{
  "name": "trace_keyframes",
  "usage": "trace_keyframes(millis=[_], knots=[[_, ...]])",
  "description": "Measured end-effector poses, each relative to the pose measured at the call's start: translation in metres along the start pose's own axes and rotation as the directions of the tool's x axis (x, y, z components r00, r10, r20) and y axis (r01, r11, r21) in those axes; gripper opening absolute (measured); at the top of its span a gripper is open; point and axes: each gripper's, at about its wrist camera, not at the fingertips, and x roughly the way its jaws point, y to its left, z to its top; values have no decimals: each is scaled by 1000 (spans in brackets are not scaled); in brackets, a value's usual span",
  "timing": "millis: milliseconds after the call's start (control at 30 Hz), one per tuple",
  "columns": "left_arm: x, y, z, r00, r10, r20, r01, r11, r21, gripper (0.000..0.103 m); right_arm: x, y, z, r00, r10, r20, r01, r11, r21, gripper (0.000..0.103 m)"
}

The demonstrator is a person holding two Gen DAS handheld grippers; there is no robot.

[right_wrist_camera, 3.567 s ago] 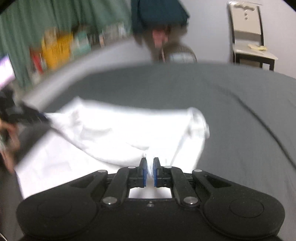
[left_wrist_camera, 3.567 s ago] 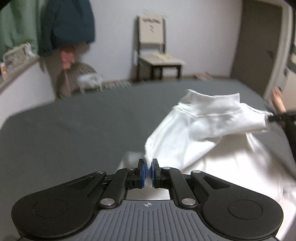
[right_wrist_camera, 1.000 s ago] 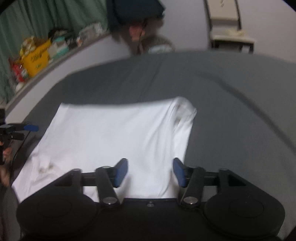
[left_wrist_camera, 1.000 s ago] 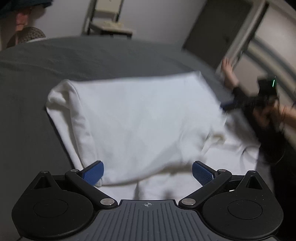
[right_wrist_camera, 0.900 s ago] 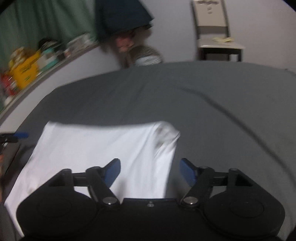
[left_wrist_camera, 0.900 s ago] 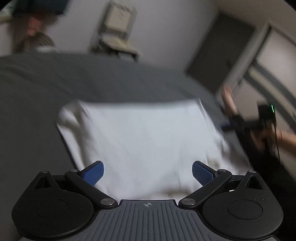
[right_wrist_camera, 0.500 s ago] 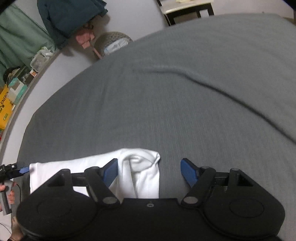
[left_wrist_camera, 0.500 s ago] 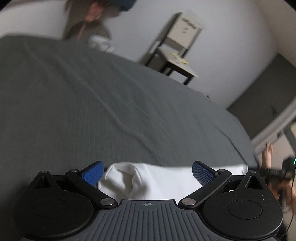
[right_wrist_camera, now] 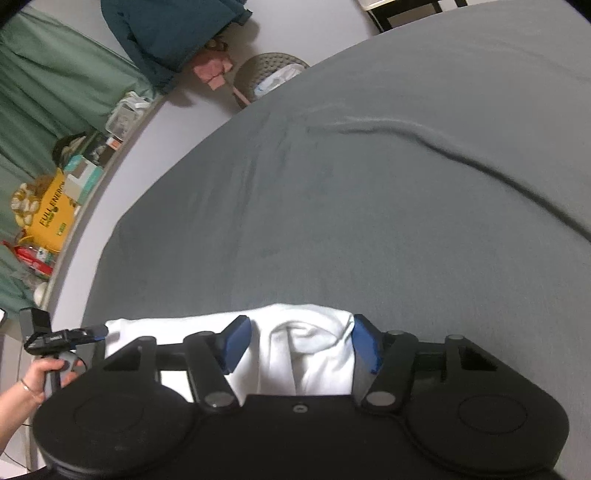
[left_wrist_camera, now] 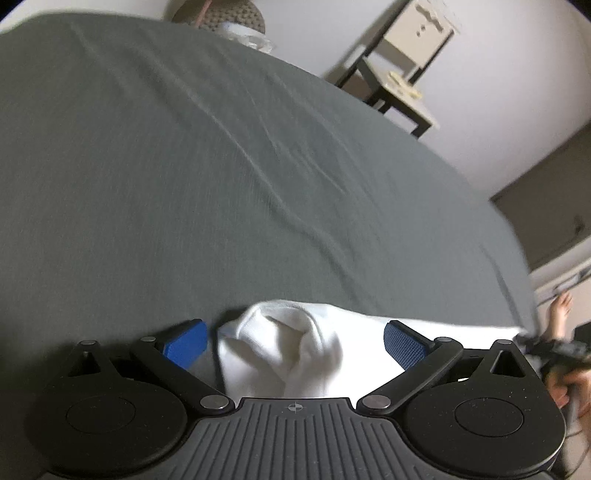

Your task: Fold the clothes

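— Big grey bedsheet (left_wrist_camera: 229, 177), mostly bare, a few long creases running across it. There's a chair (left_wrist_camera: 410, 70) against the far wall, a dark teal jacket (right_wrist_camera: 170, 29) hanging up, a woven basket (right_wrist_camera: 275, 70) on the floor, and a ledge crowded with boxes, one of them a yellow box (right_wrist_camera: 50, 214).

— And the clothes?

— One white garment (left_wrist_camera: 295, 350), lying at the near edge of the bed, right under both tools. Looks like a sweatshirt, though I can't swear to it. It's already doubled over; a flat white strip runs between the two grippers, and each end bunches into a soft rounded fold.

— Are they holding it?

— No. The left gripper (left_wrist_camera: 291, 341) stands wide, its blue pads (left_wrist_camera: 404, 345) either side of the bunched left corner, not pinching anything. The right gripper (right_wrist_camera: 299, 345) is narrower and closing, with the right corner (right_wrist_camera: 310, 332) between its pads, though the cloth doesn't look squeezed yet.

— So how far along?

— I'd judge at least one fold laid down. What's left is probably another fold or two to make it compact. Both tools seem set to take the corners for that.

— Anything to watch?

— The corners are lumpy, so a pinch might catch only the top layer.
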Motion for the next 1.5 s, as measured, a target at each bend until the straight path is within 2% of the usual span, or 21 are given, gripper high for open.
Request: trace_keyframes(millis=[167,233,267,300,333,367,500,600,733,900,1000,1100,1167,1267,1367,1433,1500], knots=[[13,-16,14,1000,4,-21,-2,993,115,102,3,3,2,1000,-1,16,1,999,-49,42],[16,-22,15,1000,25,-12,-23,986,164,93,2,4,0,1000,-6,29,8,998,-67,35],[17,-24,15,999,46,-1,-45,982,186,82,2,5,-1,999,-8,35,11,997,-76,33],[15,-24,13,997,70,15,-72,977,199,66,0,6,-3,999,-5,43,9,996,-90,29],[14,-25,12,995,94,31,-99,972,212,58,-1,8,-5,999,-1,52,6,995,-101,23],[13,-24,11,994,97,40,-103,972,213,50,-2,9,-7,998,4,60,3,994,-111,22],[3,-21,6,998,29,52,-39,979,198,22,-12,18,-11,995,7,101,10,986,-167,19],[0,-24,0,995,27,91,-46,976,212,17,-19,27,-11,993,-7,122,31,981,-192,18],[-14,-32,-5,987,39,156,-79,963,259,16,-23,42,-2,991,-38,131,68,970,-233,18],[-38,-41,9,973,33,230,-103,949,299,16,-18,60,24,981,-67,180,110,965,-239,18],[-52,-49,30,954,38,297,-128,948,290,16,-15,77,48,964,-76,254,141,958,-249,18],[-66,-57,54,923,50,382,-170,942,289,16,-19,87,59,953,-43,299,120,962,-246,18],[-72,-62,66,904,58,423,-194,938,287,16,-24,89,51,955,-30,294,114,954,-276,18],[-78,-61,63,900,42,434,-191,933,305,16,-40,86,29,959,18,281,73,947,-312,18],[-95,-57,36,899,-13,438,-152,928,340,16,-72,84,-8,953,102,285,6,935,-354,18],[-110,-52,15,890,-62,451,-115,928,355,16,-92,84,-36,951,134,279,-16,922,-387,18],[-125,-50,-13,880,-112,462,-90,916,392,16,-105,82,-65,954,142,265,-23,913,-407,18]])
